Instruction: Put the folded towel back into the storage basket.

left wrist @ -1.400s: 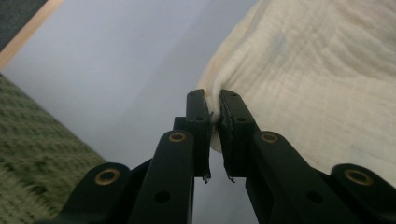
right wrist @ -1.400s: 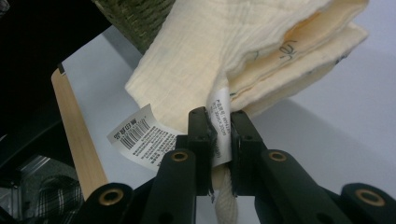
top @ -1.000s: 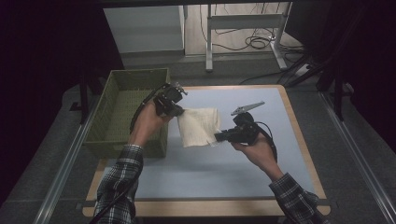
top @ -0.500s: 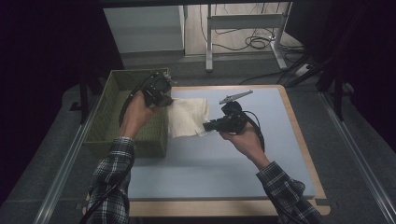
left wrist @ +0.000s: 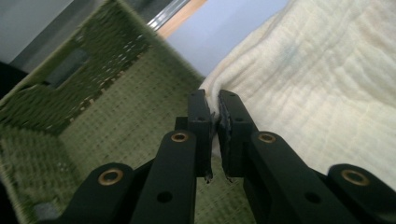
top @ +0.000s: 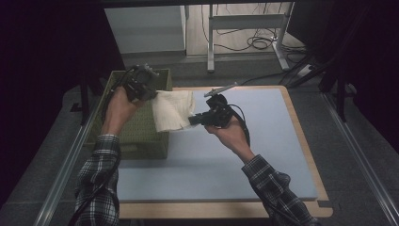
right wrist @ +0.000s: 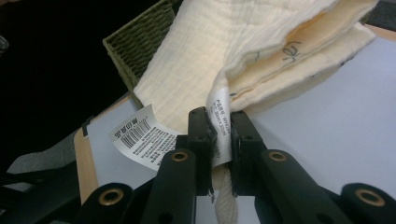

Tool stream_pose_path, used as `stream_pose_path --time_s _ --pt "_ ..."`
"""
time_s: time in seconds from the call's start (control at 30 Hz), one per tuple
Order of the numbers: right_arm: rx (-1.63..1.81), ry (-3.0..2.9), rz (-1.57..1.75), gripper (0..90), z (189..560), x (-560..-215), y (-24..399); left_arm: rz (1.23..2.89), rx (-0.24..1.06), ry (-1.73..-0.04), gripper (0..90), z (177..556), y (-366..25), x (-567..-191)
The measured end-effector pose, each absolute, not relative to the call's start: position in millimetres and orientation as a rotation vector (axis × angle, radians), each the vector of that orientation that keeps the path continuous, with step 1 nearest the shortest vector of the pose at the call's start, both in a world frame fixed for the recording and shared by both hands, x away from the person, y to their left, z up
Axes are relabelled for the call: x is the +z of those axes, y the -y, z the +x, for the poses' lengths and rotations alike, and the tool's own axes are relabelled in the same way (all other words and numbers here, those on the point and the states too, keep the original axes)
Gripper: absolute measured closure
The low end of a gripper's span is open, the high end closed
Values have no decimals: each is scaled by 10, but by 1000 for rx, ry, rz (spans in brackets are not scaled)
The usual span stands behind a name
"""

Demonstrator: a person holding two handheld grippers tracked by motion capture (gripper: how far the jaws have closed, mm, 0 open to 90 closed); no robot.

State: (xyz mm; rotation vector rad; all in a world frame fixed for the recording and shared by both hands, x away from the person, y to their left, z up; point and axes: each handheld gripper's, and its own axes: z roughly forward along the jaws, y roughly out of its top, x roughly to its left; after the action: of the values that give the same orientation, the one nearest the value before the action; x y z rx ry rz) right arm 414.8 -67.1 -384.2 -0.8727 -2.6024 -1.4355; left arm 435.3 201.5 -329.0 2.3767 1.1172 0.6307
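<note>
A folded cream cloth (top: pixel 172 111) hangs in the air between my two grippers, over the right rim of the green woven basket (top: pixel 117 136). My left gripper (top: pixel 149 90) is shut on the cloth's left corner (left wrist: pixel 243 74), above the basket's inside. My right gripper (top: pixel 194 120) is shut on the cloth's right edge (right wrist: pixel 261 56), where a white care label (right wrist: pixel 223 122) sits between the jaws. A second label with a barcode (right wrist: pixel 142 135) dangles beside them.
The basket stands at the left edge of the pale blue mat (top: pixel 263 150), which lies on a wooden table (top: pixel 221 209). A metal frame and cables (top: pixel 254 42) are on the floor behind the table. Rails (top: pixel 362 155) run along both sides.
Both grippers have carried the cloth to the left and farther back, from over the mat to above the basket's right rim. Both stay shut on it.
</note>
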Motion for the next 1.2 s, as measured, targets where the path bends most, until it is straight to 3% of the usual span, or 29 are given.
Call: stream_pose_path --time_s 0.7,1.2 --pt "-1367 2605 -842 811 4172 -4106 -353 2364 700 -1296 844 4274 -2678 -3552" --pt "-1270 2596 -915 806 4193 -4388 -778 2356 701 -1377 841 4242 -2965 -3868"
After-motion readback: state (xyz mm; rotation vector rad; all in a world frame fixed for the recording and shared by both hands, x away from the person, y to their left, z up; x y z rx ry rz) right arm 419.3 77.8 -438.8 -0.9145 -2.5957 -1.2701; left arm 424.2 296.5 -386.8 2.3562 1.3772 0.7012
